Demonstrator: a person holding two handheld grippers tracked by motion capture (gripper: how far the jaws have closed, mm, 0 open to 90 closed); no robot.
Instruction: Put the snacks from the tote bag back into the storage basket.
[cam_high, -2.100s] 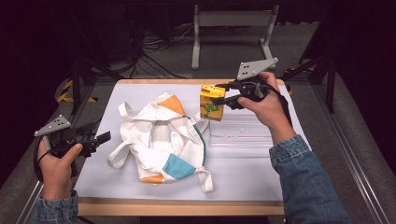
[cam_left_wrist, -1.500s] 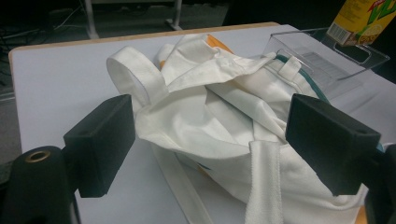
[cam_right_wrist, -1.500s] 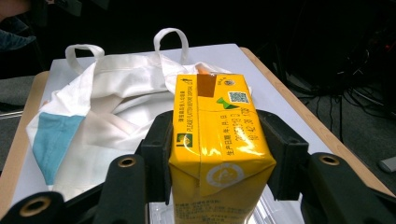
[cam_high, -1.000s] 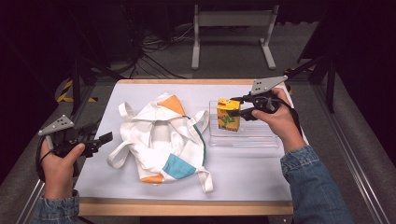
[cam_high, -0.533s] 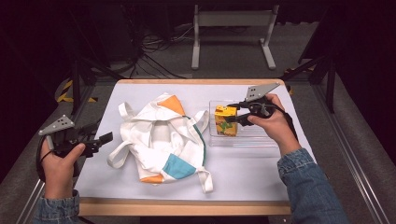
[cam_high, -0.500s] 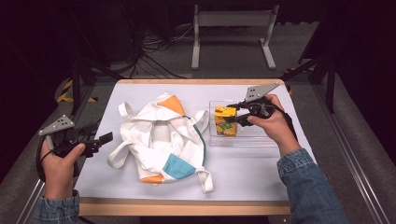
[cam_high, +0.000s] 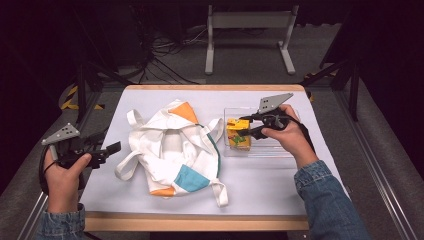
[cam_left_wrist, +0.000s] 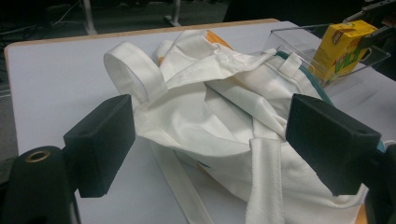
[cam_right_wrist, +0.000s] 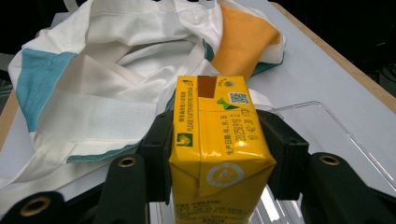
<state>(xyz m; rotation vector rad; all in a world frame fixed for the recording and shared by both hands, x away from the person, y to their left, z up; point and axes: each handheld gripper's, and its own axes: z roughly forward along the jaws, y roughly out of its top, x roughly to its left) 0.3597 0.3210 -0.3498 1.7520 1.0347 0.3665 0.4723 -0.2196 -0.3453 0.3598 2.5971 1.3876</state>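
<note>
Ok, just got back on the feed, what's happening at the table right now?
The right gripper is clamped on a yellow drink carton, holding it upright in the clear plastic tray at the table's right side. The left gripper hovers open at the table's left edge, its jaws pointing toward the white cloth bag with orange and teal patches, which lies crumpled mid-table, but it isn't touching it. Whether the carton's base rests on the tray floor is hard to tell.

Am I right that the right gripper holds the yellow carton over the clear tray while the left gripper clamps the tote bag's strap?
Not quite. The left gripper clamps nothing: the left gripper view shows its jaws standing open on either side of the tote bag. The right gripper does hold the yellow carton over the clear tray.
</note>
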